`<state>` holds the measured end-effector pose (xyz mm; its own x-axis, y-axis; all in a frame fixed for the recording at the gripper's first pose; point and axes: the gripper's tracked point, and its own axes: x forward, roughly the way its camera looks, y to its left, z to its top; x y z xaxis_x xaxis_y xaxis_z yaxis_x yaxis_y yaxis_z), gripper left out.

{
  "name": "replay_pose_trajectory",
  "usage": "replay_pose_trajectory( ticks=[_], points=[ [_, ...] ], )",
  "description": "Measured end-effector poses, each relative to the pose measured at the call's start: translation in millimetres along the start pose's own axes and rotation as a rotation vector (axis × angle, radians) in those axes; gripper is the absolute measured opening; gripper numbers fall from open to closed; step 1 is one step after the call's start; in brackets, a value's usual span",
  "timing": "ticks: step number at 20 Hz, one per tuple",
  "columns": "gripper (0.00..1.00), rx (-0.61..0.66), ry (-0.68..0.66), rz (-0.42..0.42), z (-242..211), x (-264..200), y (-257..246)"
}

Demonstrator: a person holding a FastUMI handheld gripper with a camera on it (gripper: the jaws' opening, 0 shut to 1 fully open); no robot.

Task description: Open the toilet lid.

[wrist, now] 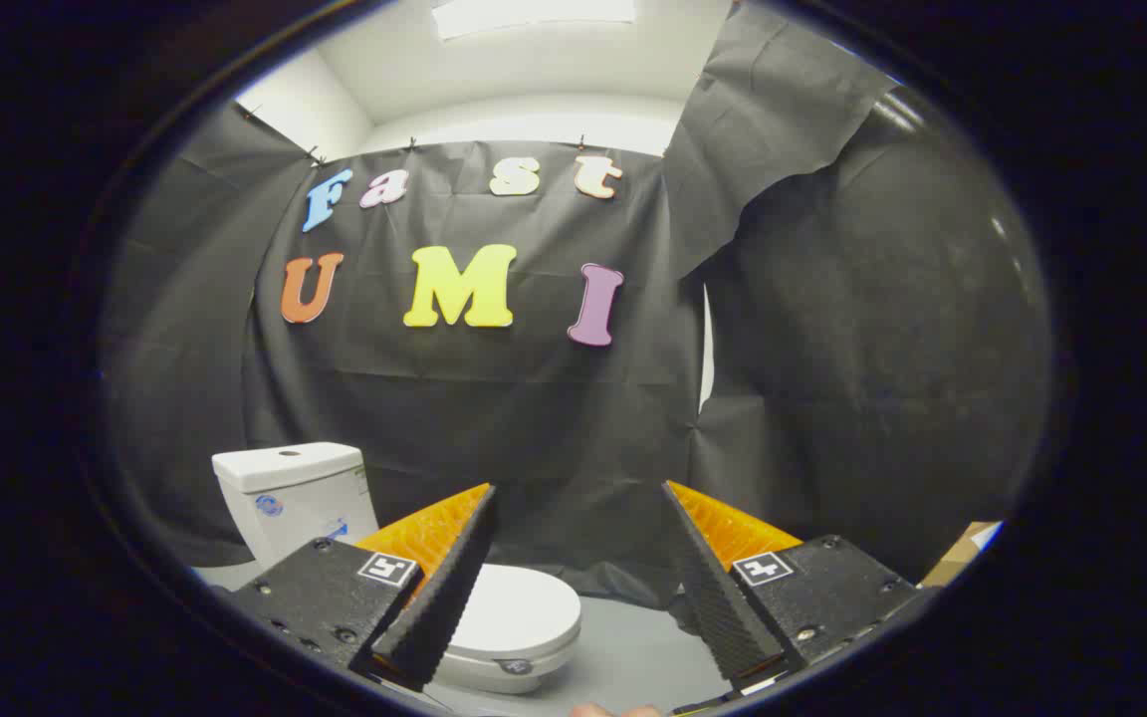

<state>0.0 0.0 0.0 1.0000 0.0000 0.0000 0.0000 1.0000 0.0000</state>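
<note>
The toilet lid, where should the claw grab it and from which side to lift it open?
Probably the front lip of the toilet lid, the rounded edge farthest from the tank. The lid lies flat and closed, apparently hinged at the tank end, so come in low from the front and lift up toward the tank. The claw is open, with the lid partly behind its left finger.

A: What's everything made of in there?

B: The toilet lid [519, 607] is smooth white with a soft gloss, looks like plastic. The tank [290, 493] behind it is glossier, ceramic-looking. The gripper [578, 508] is hanging wide open, touching nothing, with matt black jaws that are finely ribbed on the inner faces, and ridged orange plastic backs.

A: And the rest?

B: The floor [633, 647] is plain matt grey and smooth. The booth wall [832, 349] is thin black cloth, matt and creased.
</note>
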Motion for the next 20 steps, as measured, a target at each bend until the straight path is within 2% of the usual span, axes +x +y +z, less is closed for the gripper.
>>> replay_pose_trajectory(
  ticks=[7,20],
  points=[
    [1.0,0.028,0.021,0.012,-7.8,4.4,5.9],
    [1.0,0.002,0.062,0.054,-29.8,9.9,29.5]
  ],
)
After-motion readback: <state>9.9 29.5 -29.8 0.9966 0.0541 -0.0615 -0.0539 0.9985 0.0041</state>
